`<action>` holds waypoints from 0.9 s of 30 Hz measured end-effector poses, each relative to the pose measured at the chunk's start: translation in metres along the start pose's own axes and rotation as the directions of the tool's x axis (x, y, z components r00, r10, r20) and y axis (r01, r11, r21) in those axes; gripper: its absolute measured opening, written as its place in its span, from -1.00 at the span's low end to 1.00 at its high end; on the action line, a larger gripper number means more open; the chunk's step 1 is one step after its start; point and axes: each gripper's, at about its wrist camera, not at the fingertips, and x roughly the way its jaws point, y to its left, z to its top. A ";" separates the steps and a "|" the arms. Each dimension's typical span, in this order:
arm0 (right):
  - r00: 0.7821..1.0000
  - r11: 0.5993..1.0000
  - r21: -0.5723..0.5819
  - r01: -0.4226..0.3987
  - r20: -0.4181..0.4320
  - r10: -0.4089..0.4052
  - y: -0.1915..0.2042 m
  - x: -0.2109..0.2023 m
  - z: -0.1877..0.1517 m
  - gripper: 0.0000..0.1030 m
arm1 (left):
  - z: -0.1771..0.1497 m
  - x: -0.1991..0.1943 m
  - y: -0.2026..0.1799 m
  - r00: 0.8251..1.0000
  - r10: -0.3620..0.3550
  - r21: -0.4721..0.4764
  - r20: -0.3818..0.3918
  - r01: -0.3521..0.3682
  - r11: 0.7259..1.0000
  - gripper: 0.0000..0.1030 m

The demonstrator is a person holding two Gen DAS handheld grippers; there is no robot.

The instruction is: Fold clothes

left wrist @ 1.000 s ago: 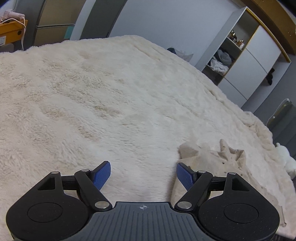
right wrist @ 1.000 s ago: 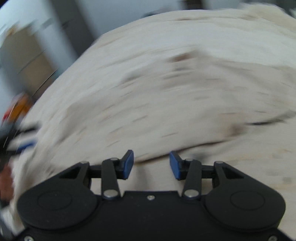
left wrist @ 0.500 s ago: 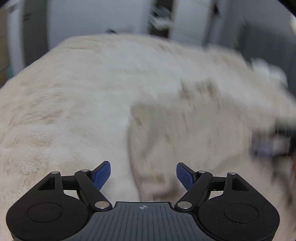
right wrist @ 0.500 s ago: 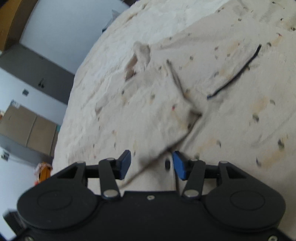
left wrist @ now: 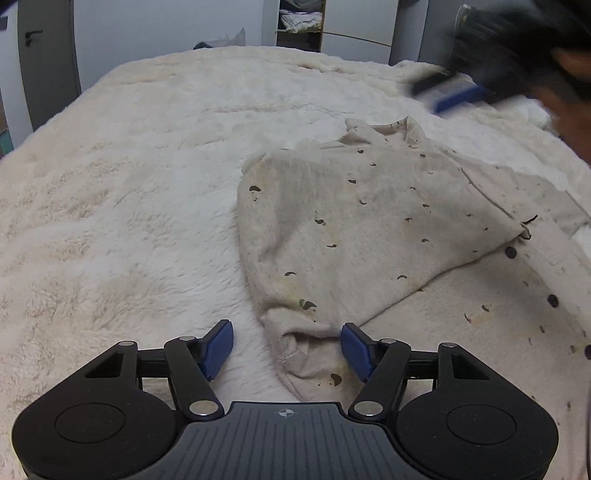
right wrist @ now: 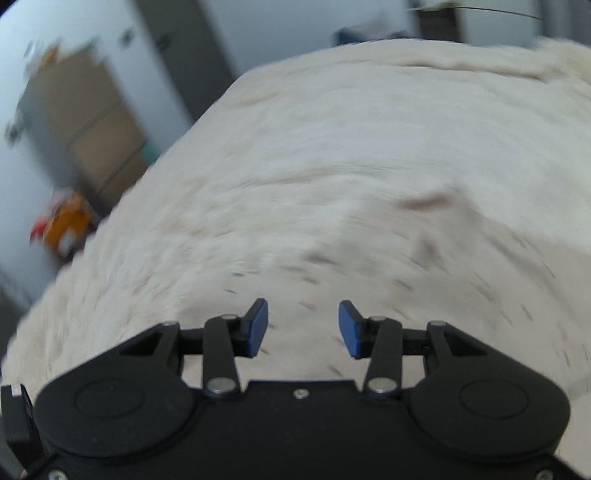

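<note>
A beige speckled cardigan (left wrist: 369, 221) with dark buttons lies on the fluffy cream blanket (left wrist: 129, 184), one sleeve folded across its front. My left gripper (left wrist: 286, 349) hovers low over the sleeve's cuff (left wrist: 306, 350). Its jaws are closing with the cuff between them, and the left pad still stands off the cloth. My right gripper (left wrist: 454, 92) shows as a blur at the top right, held by a hand (left wrist: 569, 110) above the bed. In the right wrist view, the right gripper (right wrist: 303, 328) is closing slightly with nothing between its fingers. The cardigan (right wrist: 406, 277) lies blurred below it.
The blanket covers the whole bed. Behind the bed stand a wardrobe with an open shelf of clothes (left wrist: 301, 22) and a grey door (left wrist: 48, 55). An orange object (right wrist: 66, 225) sits beside the bed on the left in the right wrist view.
The left gripper swung over to the cardigan and its jaws narrowed around the sleeve cuff. The right gripper came up off the cardigan and is sweeping across the bed.
</note>
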 end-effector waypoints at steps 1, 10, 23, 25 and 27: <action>0.999 0.999 -0.037 0.014 -0.040 -0.016 0.020 0.017 0.018 -0.18 | 0.001 -0.004 0.002 1.000 -0.011 -0.006 0.000 0.011 1.000 0.18; 0.944 0.965 -0.241 0.104 -0.281 -0.172 0.143 0.131 0.053 -0.19 | 0.004 -0.002 0.025 0.995 -0.100 -0.168 -0.016 0.096 0.981 0.05; 0.891 0.918 -0.312 0.246 -0.299 -0.340 0.164 0.186 0.041 -1.00 | 0.005 0.018 0.009 0.991 -0.131 -0.142 -0.022 0.126 0.982 -0.91; 0.933 0.935 -0.257 0.246 -0.200 -0.300 0.163 0.168 0.055 -1.00 | 0.004 0.015 0.005 0.993 -0.113 -0.116 -0.016 0.110 0.987 -0.92; 0.955 0.954 -0.199 0.224 -0.148 -0.255 0.158 0.158 0.063 -1.00 | 0.005 0.014 0.003 0.995 -0.099 -0.097 -0.014 0.097 0.991 -0.92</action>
